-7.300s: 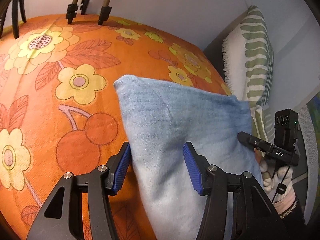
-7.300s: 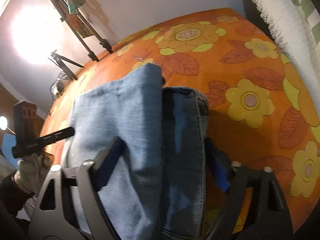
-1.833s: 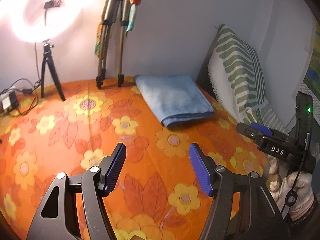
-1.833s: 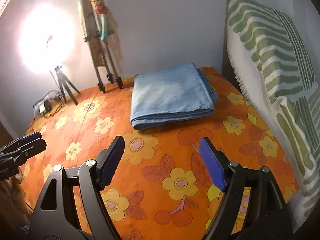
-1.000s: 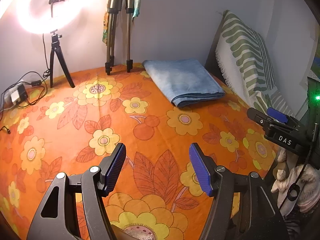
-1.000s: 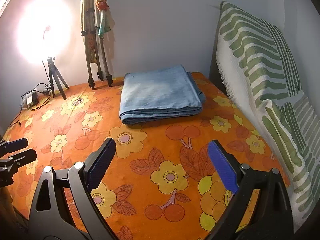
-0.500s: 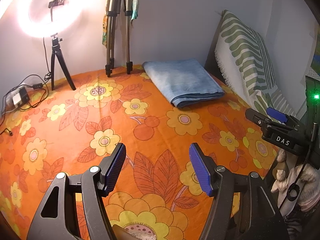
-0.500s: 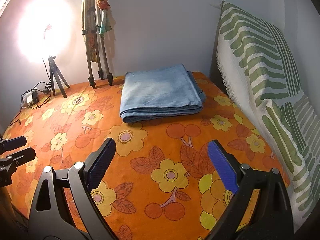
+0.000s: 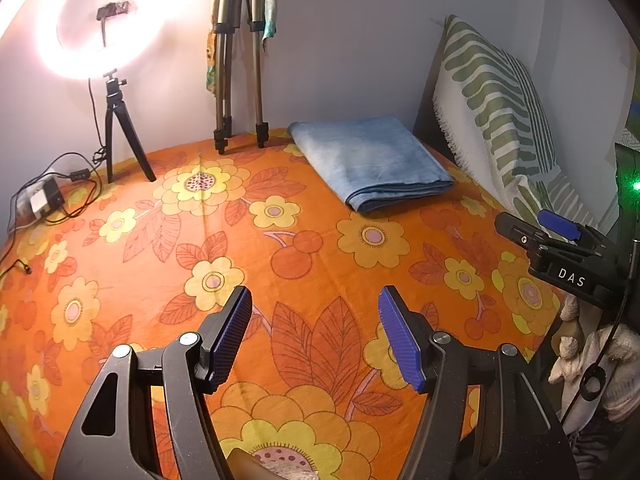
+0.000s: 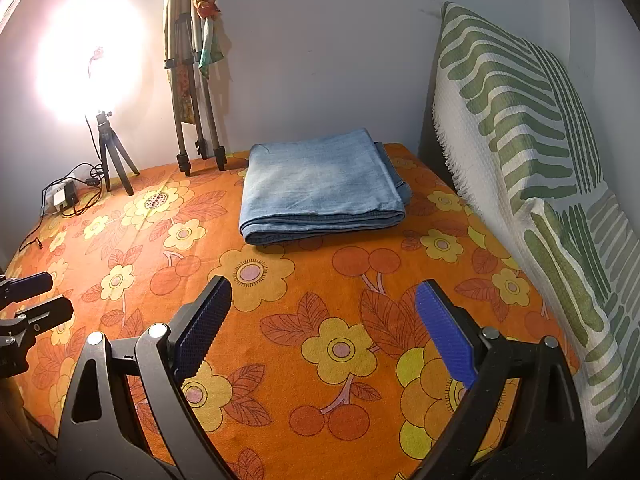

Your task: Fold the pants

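Folded pants (image 10: 320, 184) lie on the flowered bedspread (image 10: 340, 300).
Left gripper (image 9: 316, 332) and right gripper (image 10: 324, 320) hover well short, jaws wide, empty.

You've got a bed w/ orange floral cover (image 10: 340, 280). On it: folded pants (image 10: 320, 184) at far end, ring-light tripod (image 10: 112, 160) & taller tripod (image 10: 196, 136) by wall, striped pillow (image 10: 520, 140) on right.

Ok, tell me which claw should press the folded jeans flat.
Right, probably. The right claw looks straight at the folded jeans, which sit off toward the right for the left claw. Both are open and empty.
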Demonstrator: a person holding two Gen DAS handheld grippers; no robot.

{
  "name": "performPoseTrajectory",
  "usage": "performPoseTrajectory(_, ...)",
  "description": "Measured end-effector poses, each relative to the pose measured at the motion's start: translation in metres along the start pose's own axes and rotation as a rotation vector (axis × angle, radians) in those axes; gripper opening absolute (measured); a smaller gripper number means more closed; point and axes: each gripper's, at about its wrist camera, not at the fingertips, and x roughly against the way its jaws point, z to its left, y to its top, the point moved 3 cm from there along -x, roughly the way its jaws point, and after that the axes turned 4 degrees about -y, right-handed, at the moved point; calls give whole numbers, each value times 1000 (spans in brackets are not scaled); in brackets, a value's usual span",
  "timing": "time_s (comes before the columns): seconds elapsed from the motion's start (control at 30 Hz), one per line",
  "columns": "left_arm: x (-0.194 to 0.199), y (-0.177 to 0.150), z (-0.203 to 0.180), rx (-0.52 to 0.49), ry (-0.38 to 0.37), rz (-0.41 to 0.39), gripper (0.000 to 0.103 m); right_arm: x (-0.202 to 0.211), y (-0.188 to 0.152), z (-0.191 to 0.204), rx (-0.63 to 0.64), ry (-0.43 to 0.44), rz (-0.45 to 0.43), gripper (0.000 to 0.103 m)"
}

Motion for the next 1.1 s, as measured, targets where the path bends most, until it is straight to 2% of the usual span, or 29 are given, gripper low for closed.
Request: performPoseTrajectory(1.1,0,-3,0,5,4,0,65,-1,-6,0,0,9,8,95)
